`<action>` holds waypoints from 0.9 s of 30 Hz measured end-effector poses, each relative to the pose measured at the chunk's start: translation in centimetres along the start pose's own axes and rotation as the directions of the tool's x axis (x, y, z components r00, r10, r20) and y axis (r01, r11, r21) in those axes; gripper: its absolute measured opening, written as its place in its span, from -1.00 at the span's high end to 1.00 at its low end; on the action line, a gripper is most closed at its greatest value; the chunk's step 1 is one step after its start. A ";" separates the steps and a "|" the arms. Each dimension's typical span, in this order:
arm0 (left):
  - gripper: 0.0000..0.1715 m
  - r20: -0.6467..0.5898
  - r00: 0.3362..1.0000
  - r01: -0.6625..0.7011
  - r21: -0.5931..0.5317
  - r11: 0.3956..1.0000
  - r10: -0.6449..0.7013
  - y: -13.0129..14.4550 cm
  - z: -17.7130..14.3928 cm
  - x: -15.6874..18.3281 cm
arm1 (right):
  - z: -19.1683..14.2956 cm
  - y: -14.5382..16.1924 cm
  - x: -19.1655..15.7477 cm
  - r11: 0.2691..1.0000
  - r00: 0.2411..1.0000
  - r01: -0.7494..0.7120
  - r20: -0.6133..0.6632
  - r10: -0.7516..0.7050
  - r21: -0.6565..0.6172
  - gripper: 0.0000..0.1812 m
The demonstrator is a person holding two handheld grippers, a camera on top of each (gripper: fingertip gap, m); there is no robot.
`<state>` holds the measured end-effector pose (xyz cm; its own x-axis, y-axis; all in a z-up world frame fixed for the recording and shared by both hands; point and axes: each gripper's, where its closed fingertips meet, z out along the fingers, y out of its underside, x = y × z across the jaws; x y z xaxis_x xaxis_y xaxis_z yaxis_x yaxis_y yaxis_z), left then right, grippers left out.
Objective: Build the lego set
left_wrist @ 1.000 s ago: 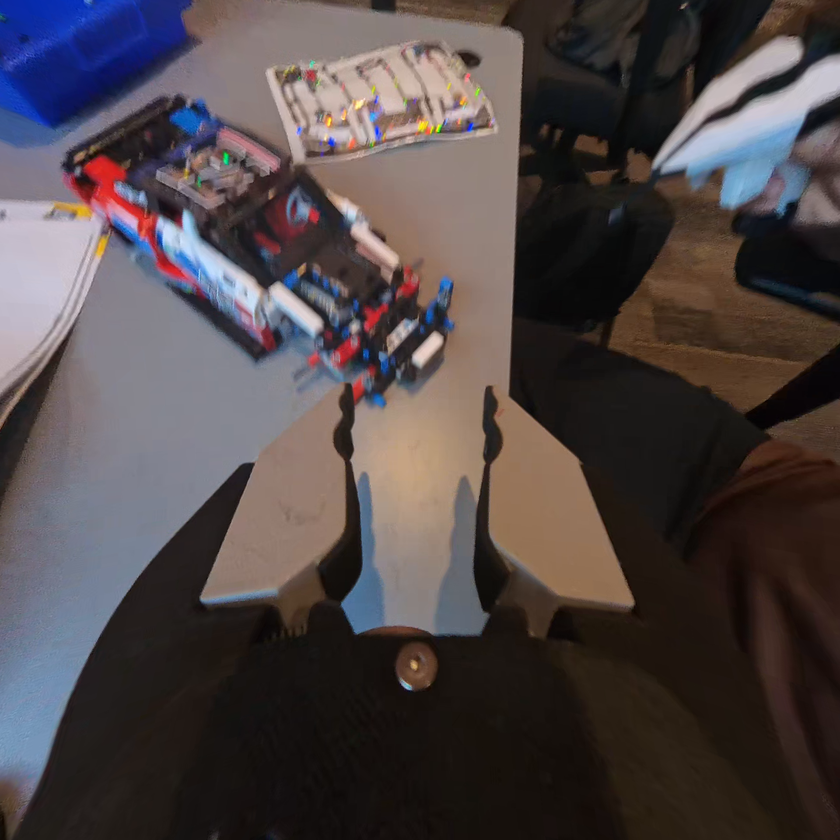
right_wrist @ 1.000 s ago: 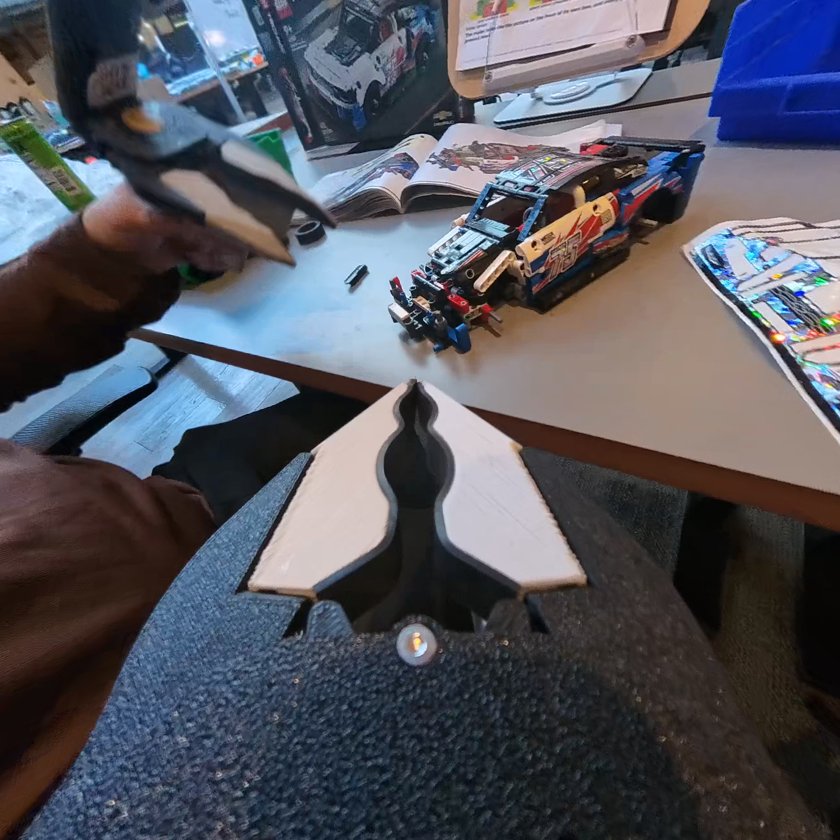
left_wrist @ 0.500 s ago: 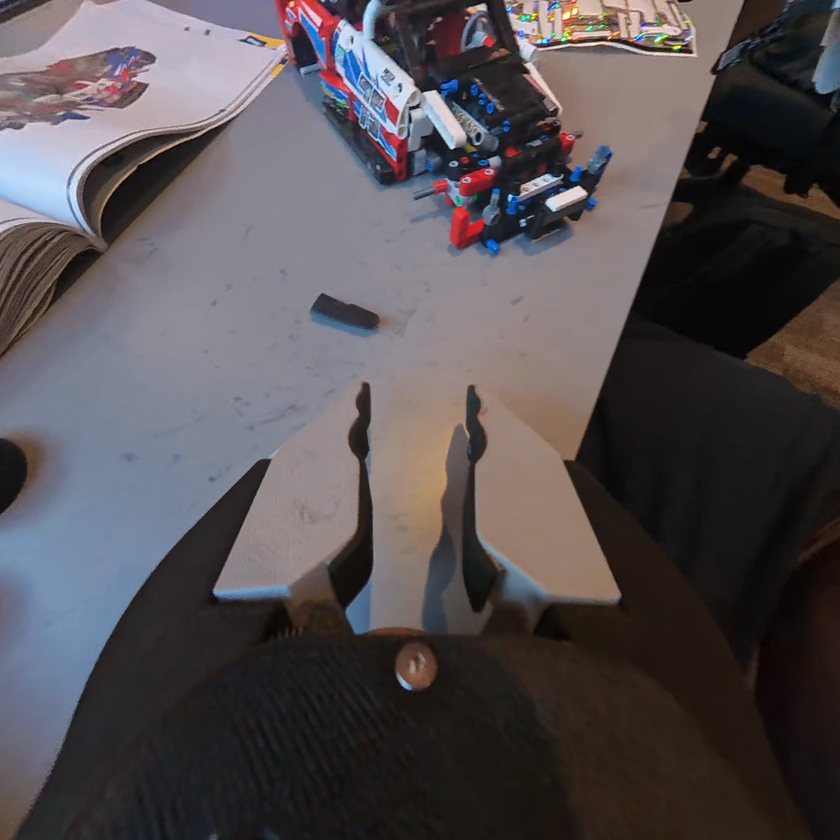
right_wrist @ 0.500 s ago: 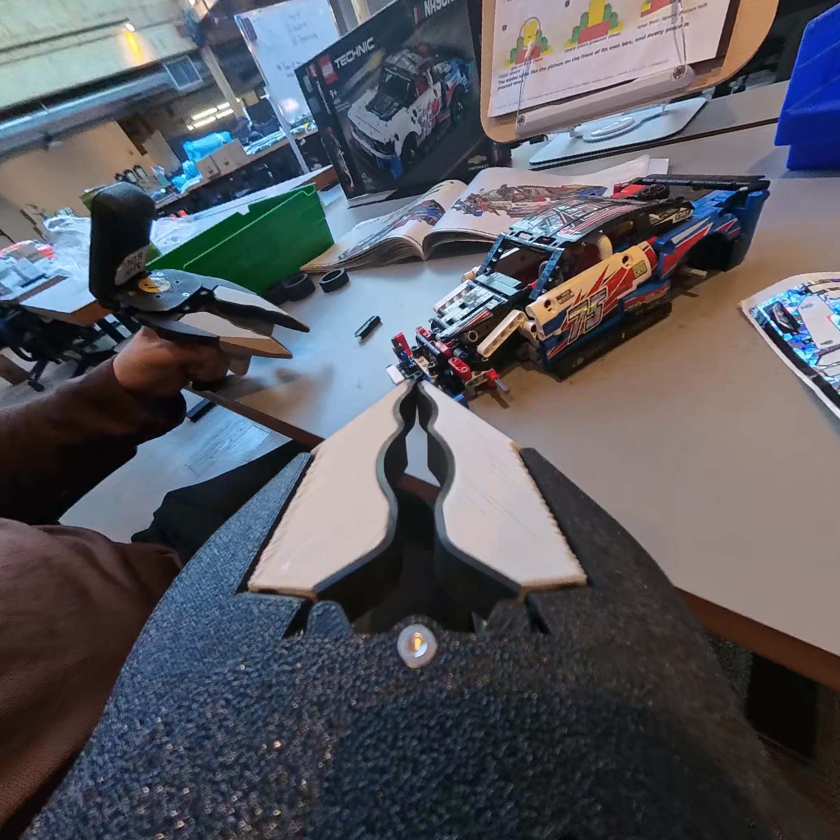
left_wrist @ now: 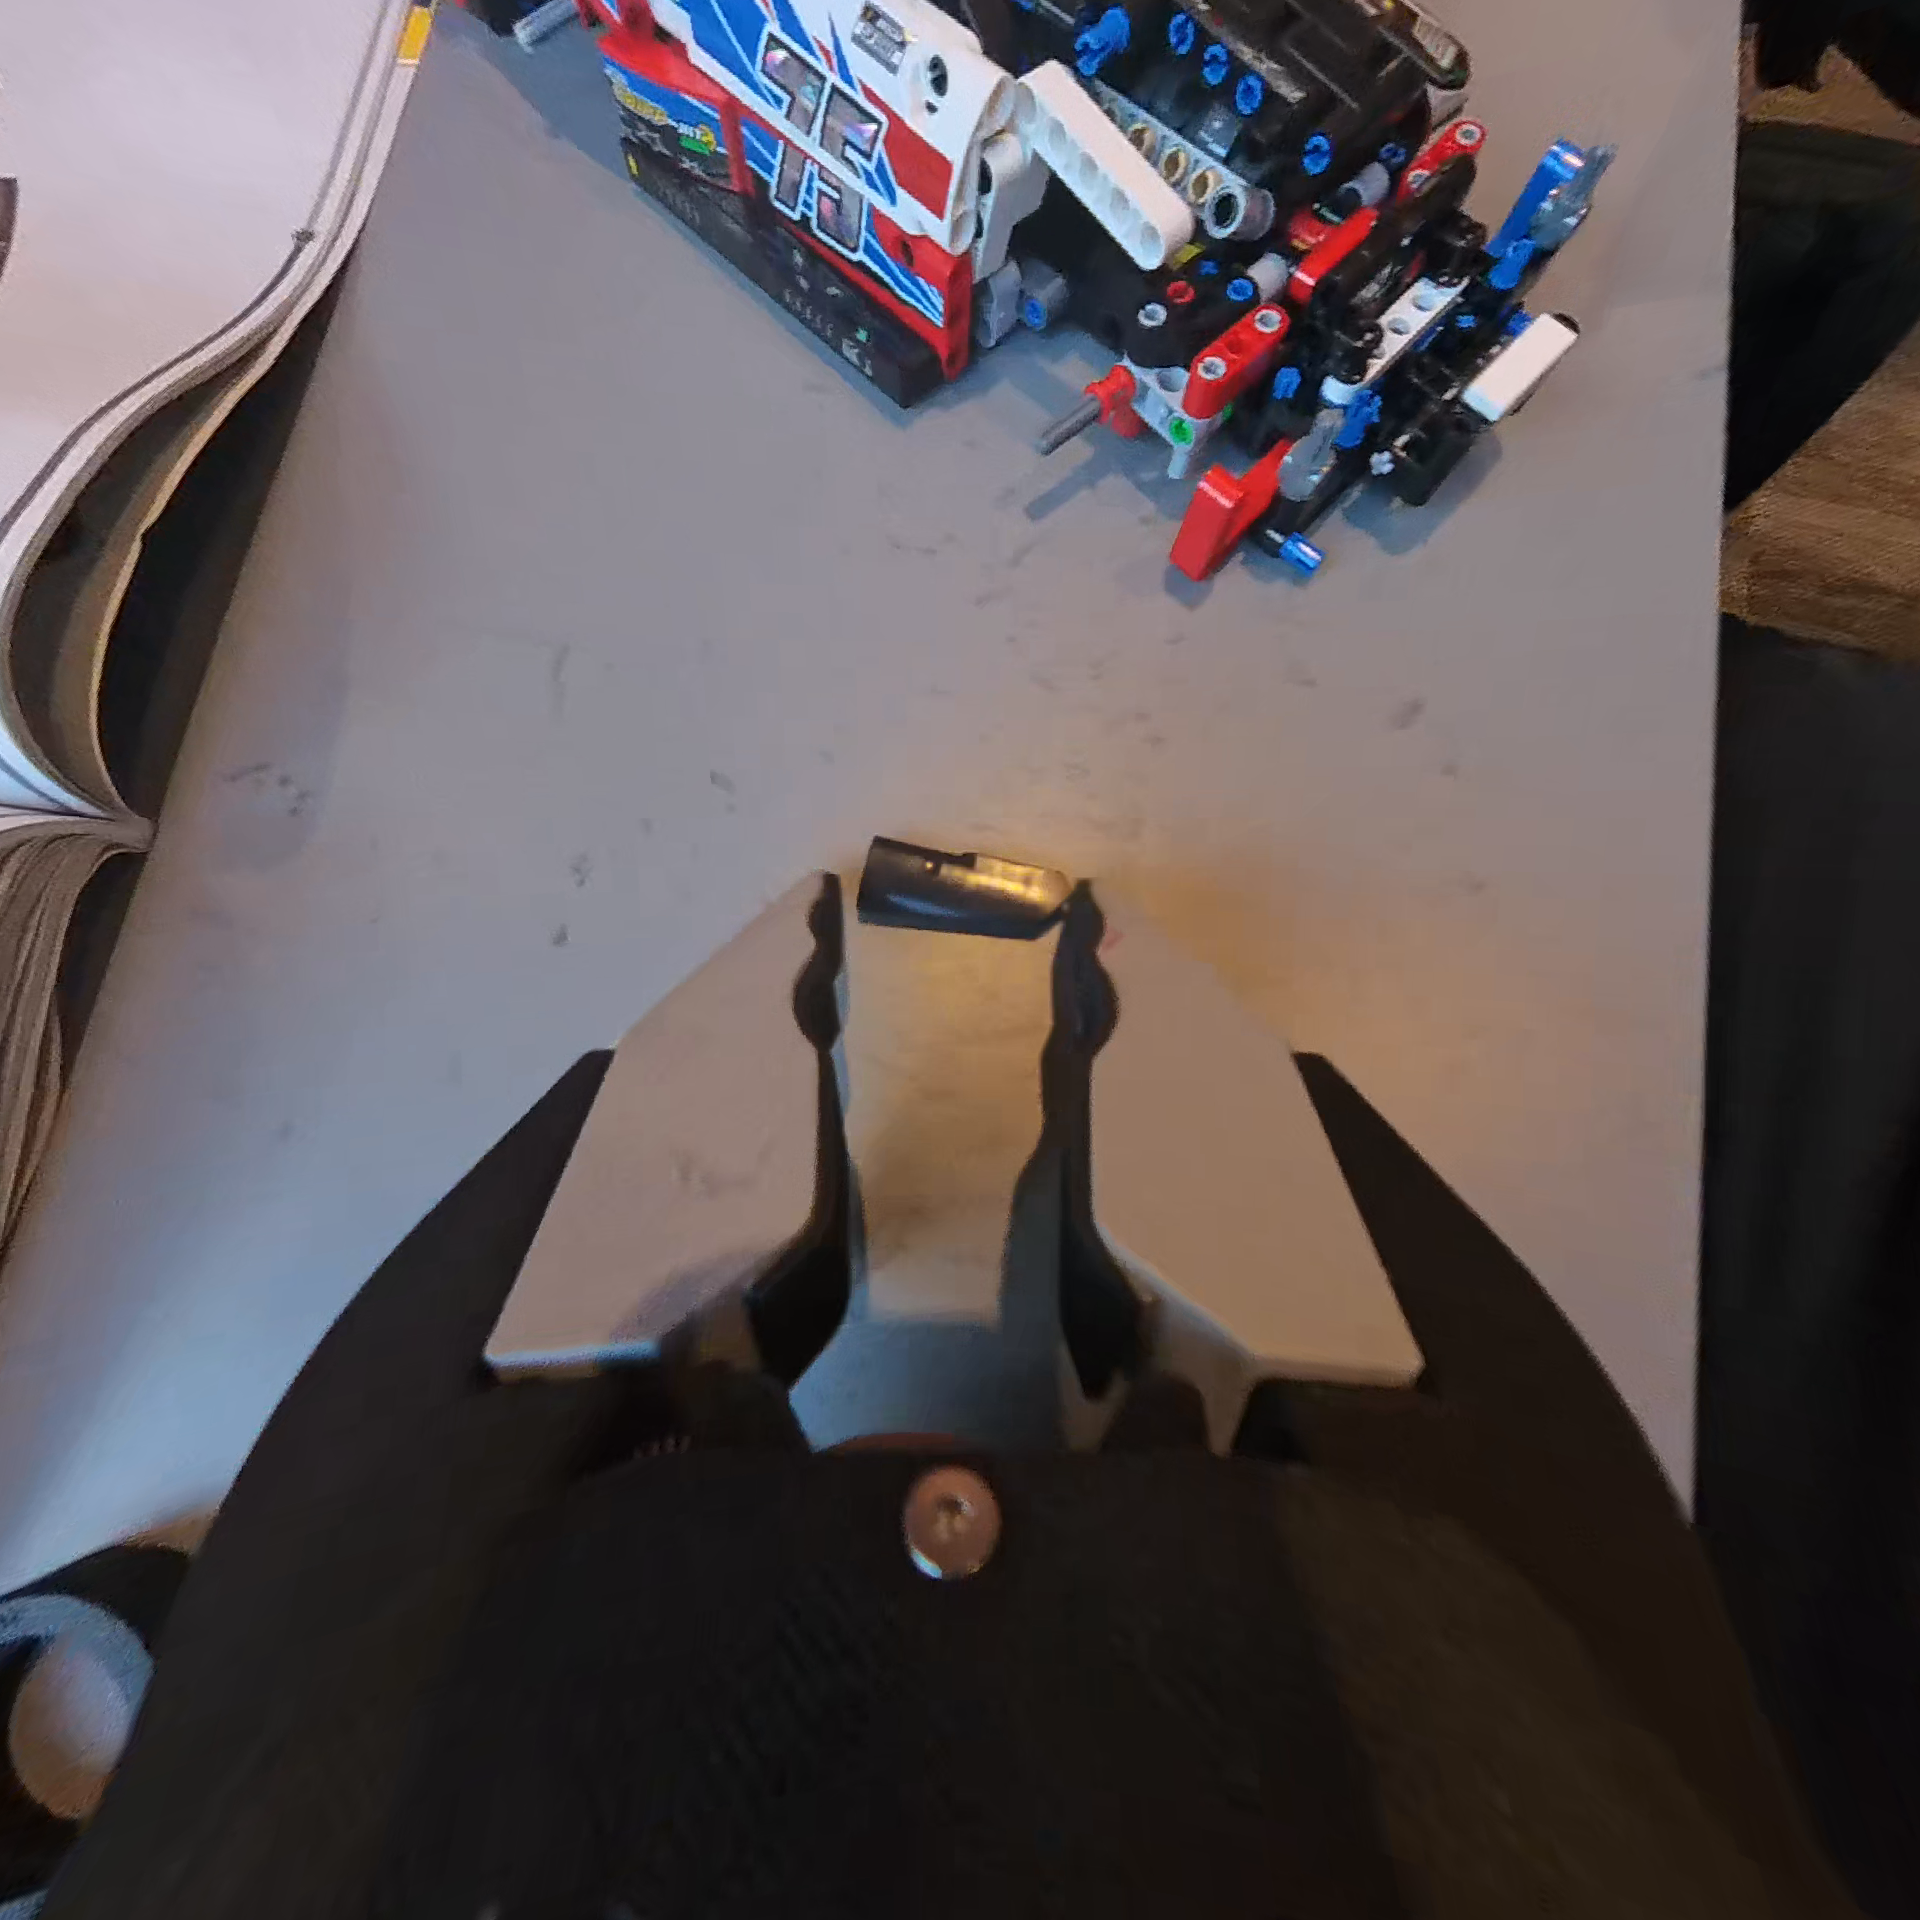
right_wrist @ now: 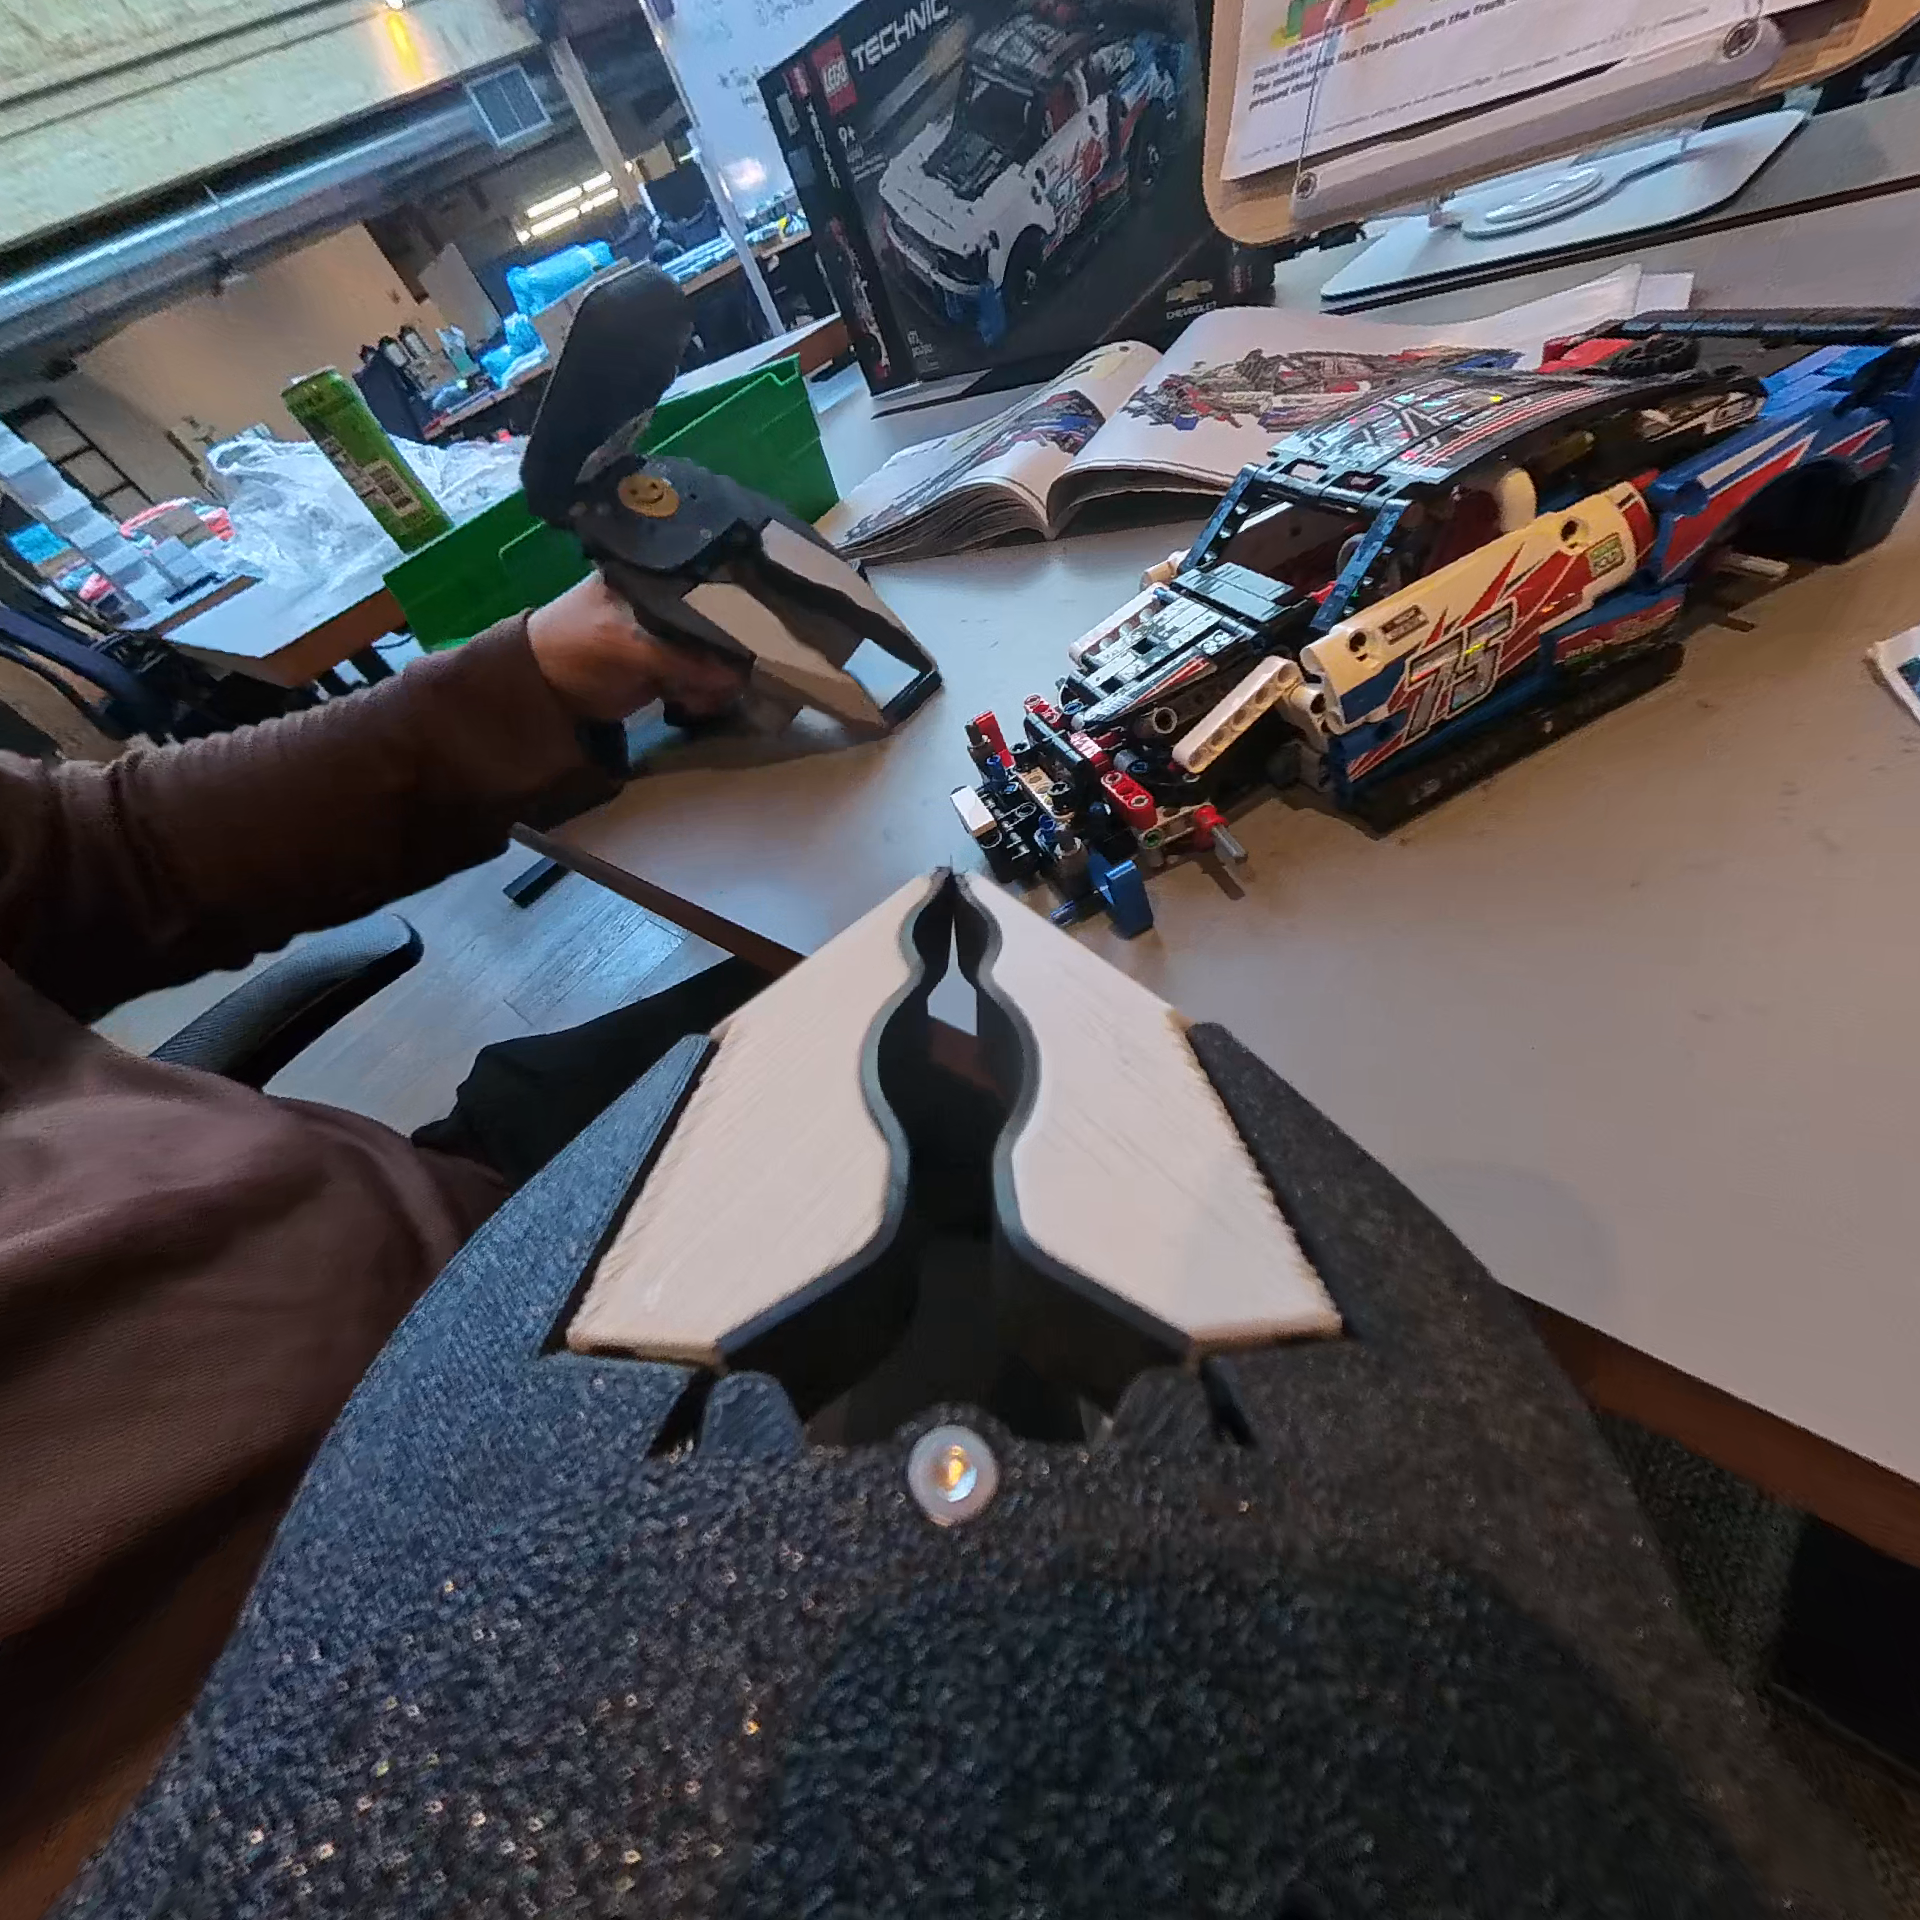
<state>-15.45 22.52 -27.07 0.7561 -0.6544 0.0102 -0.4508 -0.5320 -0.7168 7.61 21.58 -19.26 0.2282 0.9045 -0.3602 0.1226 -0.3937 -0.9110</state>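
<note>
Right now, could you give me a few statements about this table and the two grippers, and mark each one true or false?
1. The left gripper is open, with a small black piece at its fingertips. True.
2. The right gripper is wide open. False: it is shut and holds nothing.
3. The lego car has all its wheels on. False: the wheel arches in view are empty.
4. An open instruction booklet lies behind the car. True.

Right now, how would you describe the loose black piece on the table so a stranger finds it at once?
On the grey table, look in front of the lego race car's unfinished nose. The small black piece lies alone at the open left tool's tips; unlike everything colourful nearby, it is plain, dark and unattached.
</note>
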 end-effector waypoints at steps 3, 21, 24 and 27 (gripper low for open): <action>0.56 0.028 0.999 0.022 -0.003 1.000 -0.022 0.7 -0.7 -1.2 | 0.3 0.8 -0.1 0.999 1.000 0.004 0.007 -0.004 -0.037 1.00; 0.47 0.006 0.994 -0.110 -0.006 0.994 0.110 5.7 -6.3 2.2 | 1.3 1.7 -4.7 0.984 0.985 0.163 0.072 -0.158 -0.070 1.00; 0.38 0.043 0.997 -0.066 0.013 0.998 0.065 6.6 -7.3 2.4 | 2.2 0.9 -6.9 0.979 0.973 0.204 0.113 -0.201 -0.019 1.00; 0.38 0.161 0.987 -0.028 0.014 1.000 0.025 7.4 -8.4 1.7 | 4.6 1.3 -8.8 0.986 0.968 0.165 0.194 -0.157 -0.027 1.00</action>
<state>-21.47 12.99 -26.52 0.8111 -0.5724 -0.1203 -0.4650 -0.5063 -0.7263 1.31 13.86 -18.19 0.0143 0.9694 -0.2451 0.1845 -0.2435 -0.9522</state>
